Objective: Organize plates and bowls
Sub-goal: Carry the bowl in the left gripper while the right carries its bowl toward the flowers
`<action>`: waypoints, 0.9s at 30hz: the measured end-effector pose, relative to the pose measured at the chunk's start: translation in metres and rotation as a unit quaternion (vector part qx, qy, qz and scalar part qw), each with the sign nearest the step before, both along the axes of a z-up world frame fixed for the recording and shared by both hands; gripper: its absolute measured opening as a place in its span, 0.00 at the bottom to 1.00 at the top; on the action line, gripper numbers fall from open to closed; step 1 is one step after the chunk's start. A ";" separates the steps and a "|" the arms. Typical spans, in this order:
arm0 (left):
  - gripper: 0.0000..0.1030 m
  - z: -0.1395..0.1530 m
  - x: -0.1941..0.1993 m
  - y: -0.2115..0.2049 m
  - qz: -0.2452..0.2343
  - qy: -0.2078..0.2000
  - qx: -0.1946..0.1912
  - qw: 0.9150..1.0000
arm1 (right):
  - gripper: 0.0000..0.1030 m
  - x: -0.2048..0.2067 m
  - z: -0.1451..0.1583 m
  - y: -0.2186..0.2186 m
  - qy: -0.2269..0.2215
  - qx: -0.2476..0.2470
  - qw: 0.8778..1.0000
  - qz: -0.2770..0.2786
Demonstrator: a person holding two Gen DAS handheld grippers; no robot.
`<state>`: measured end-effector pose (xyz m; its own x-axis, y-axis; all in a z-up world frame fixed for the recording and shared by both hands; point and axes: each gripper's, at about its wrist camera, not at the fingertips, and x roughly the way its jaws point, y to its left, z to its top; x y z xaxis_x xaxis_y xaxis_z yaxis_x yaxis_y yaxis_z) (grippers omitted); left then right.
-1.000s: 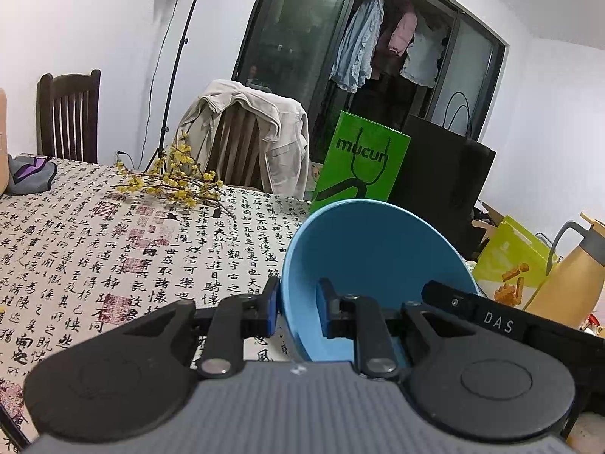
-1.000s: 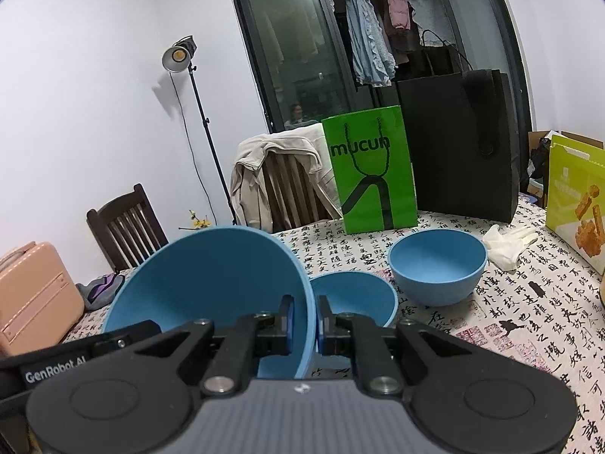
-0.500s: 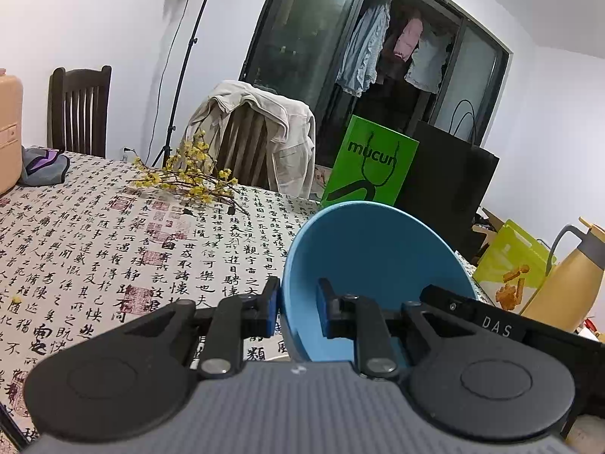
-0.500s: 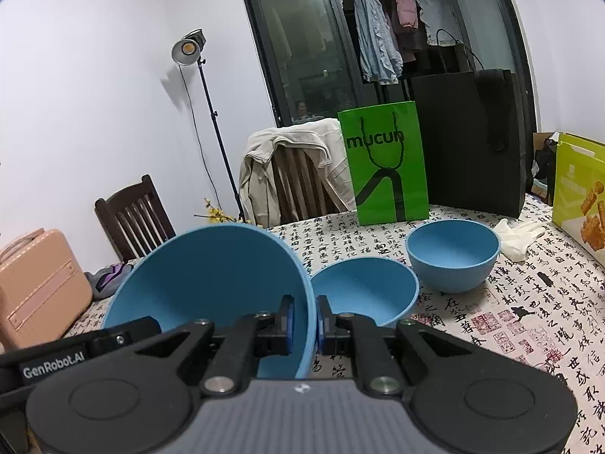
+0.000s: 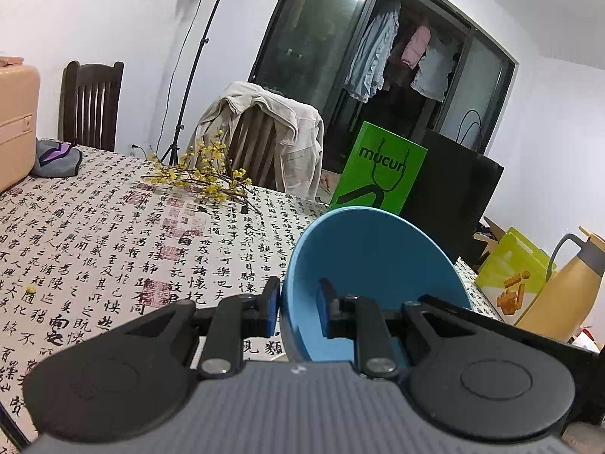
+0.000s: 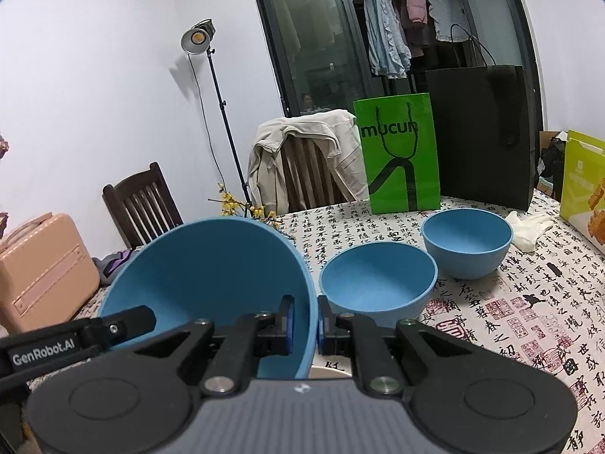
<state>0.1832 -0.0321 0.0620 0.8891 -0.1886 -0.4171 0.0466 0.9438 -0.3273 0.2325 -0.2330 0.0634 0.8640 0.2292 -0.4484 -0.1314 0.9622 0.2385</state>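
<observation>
Both the left gripper (image 5: 298, 308) and right gripper (image 6: 304, 321) pinch the big blue bowl's (image 6: 211, 276) opposite rims, jaws nearly shut, probably to carry it level toward the two smaller bowls (image 6: 378, 278) on the right.

I count three blue bowls (image 6: 206, 276) in all — one large bowl clamped at its rim by both of my grippers, and two smaller ones sitting on the table. There are two grippers: my left gripper (image 5: 298, 304) and my right gripper (image 6: 304, 319). I see two wooden chairs (image 6: 138, 204), three paper bags (image 6: 401, 159) — one green, one black, one yellow-green — one pink suitcase (image 6: 41, 272), one lamp stand (image 6: 221, 113), and one yellow jug (image 5: 563, 289).
</observation>
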 end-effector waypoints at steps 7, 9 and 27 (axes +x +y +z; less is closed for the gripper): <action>0.20 -0.002 -0.005 0.011 0.006 0.004 -0.005 1.000 | 0.11 -0.004 0.000 0.011 0.000 -0.004 1.000 0.008; 0.20 -0.003 -0.007 0.014 0.008 0.004 -0.007 1.000 | 0.11 -0.005 0.001 0.015 0.000 -0.004 1.000 0.010; 0.20 -0.004 -0.027 0.044 0.028 0.001 -0.014 1.000 | 0.12 -0.016 0.001 0.046 -0.001 -0.013 0.999 0.035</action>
